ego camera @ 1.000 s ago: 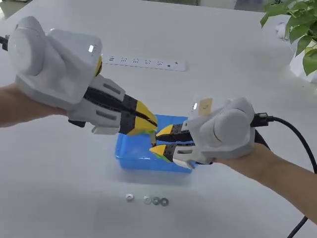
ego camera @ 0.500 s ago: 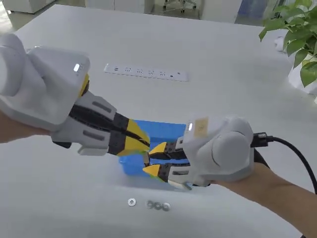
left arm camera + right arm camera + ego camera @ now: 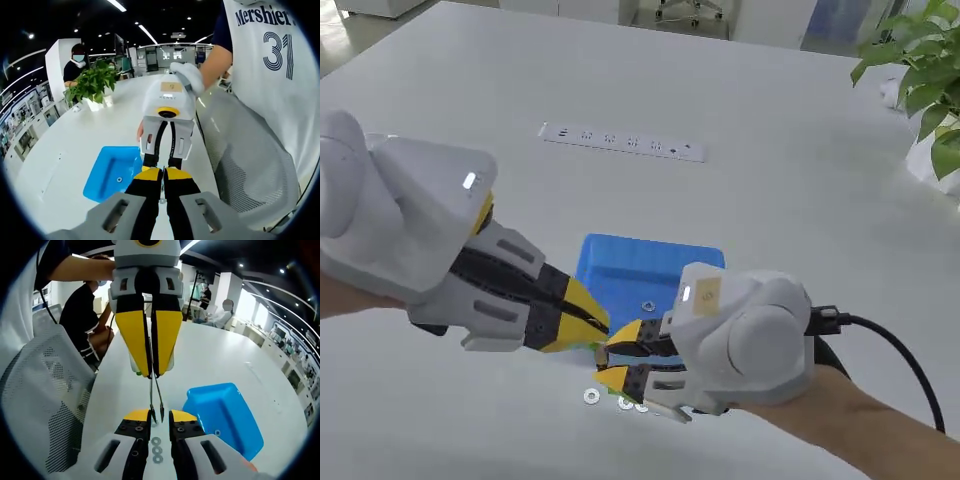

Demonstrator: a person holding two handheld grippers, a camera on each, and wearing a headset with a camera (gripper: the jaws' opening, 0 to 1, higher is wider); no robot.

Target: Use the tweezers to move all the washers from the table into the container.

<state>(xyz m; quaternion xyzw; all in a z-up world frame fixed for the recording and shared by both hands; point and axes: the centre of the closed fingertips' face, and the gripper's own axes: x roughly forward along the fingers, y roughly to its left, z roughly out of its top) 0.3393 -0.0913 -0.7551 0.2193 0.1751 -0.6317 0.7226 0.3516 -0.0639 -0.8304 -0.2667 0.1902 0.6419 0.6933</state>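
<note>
Shows left gripper (image 3: 586, 325) and right gripper (image 3: 612, 357) drawn back, w/in the last sec, from over the blue container (image 3: 620, 255) to the table (image 3: 770, 180) just near of it, low above the loose washers (image 3: 625, 403). Allows for some camera drift too, but reads the shift against the container itself. Keeps left gripper clamped narrow on the tweezers (image 3: 151, 395), arms running out from btwn its yellow jaws toward the right one. Finds right gripper's jaws set close, one either side of the tweezers' arms near the tips; can't tell whether pressing or merely bracketing. Puts the tips, slightly apart, just off the table at the left end of a tight trio of washers in right gripper view; can't tell whether touching any. Uncovers the container floor: one washer (image 3: 648, 306) lying toward its near side. Counts three on the table in head view vs four a sec ago, yet w/ the row's right end tucked behind the right gripper, so no firm tally. Reads, as a judgement, as drop-off done and return for the next pick: approx one in, several left. Calls next for tips closed round a washer's rim w/o flicking neighbours away.
</note>
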